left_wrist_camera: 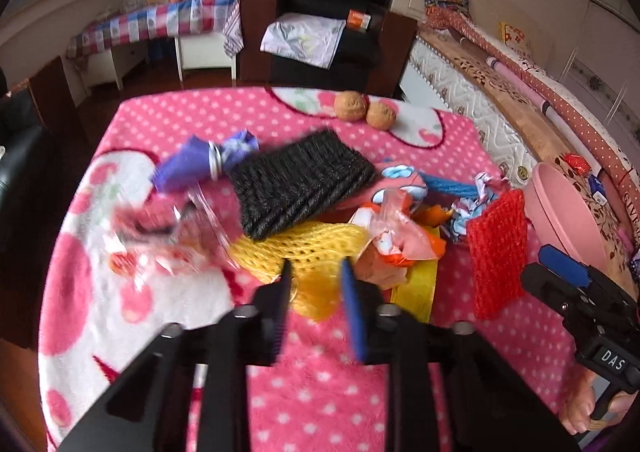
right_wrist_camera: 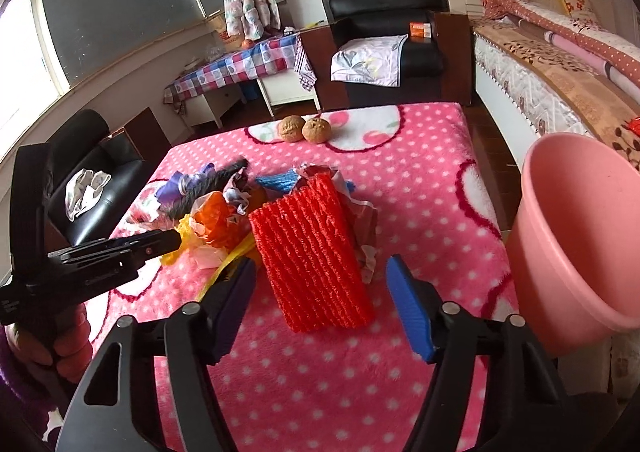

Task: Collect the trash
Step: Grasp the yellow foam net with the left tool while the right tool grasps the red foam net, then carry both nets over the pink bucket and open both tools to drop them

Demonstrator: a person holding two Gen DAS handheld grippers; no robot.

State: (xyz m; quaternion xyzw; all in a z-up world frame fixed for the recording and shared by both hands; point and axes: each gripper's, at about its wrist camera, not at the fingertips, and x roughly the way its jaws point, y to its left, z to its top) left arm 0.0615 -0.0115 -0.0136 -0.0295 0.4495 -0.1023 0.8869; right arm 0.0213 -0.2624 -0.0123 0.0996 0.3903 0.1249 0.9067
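A pile of trash lies in the middle of both views on a pink dotted blanket [right_wrist_camera: 400, 180], and the step in hand looks like the pick-up of two pieces at once. In the left wrist view the left gripper [left_wrist_camera: 316, 280] sits low and centre, its jaws drawn in to a narrow gap over the near edge of the yellow foam net [left_wrist_camera: 304, 248]; whether the pads already press on the net cannot be told, since the fingers are blurred. In the right wrist view the right gripper [right_wrist_camera: 320, 304] has its jaws spread on either side of the near end of the red foam net [right_wrist_camera: 312, 252], not touching it. The pink bucket [right_wrist_camera: 576, 236] stands at the right edge of that frame, just beside the blanket. Judging from this, the right gripper next needs to close on the red net, then each piece must be lifted clear of the wrappers and carried right to the bucket.
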